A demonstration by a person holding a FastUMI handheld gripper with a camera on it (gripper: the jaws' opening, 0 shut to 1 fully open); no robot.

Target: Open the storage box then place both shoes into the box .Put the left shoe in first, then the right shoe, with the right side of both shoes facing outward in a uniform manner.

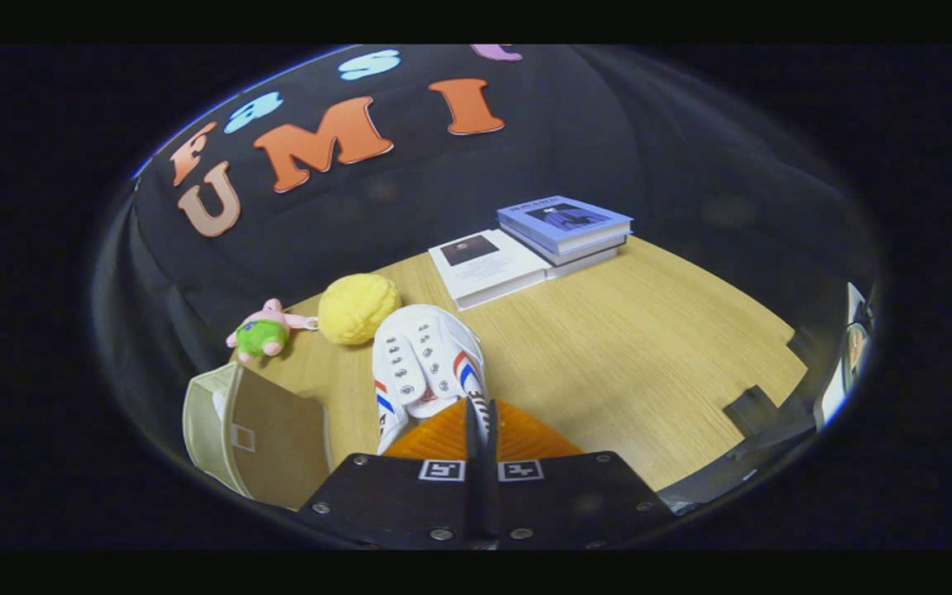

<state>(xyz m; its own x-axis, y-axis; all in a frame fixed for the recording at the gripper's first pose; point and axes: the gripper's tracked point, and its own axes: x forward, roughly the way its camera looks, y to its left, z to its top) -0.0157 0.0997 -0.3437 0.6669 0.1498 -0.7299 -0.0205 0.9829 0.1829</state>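
Note:
A white sneaker (422, 364) with red and blue side stripes hangs just ahead of my fingers, toe pointing away, laces and eyelets up. My gripper (480, 426) is shut on the rim of the shoe's heel opening, with the pads nearly touching. To the left of the fingers stands the beige storage box (207, 413), its brown front panel (278, 442) facing me. A bit of white shows inside its open top; I cannot tell what it is. The shoe is above the wooden table (633, 364), to the right of the box.
A yellow ball (358, 308) and a pink and green plush toy (265, 332) lie beyond the box and shoe. A white book (492, 264) and a stack of blue books (565, 225) sit at the table's far edge. Dark fixtures (753, 409) stand at the right edge.

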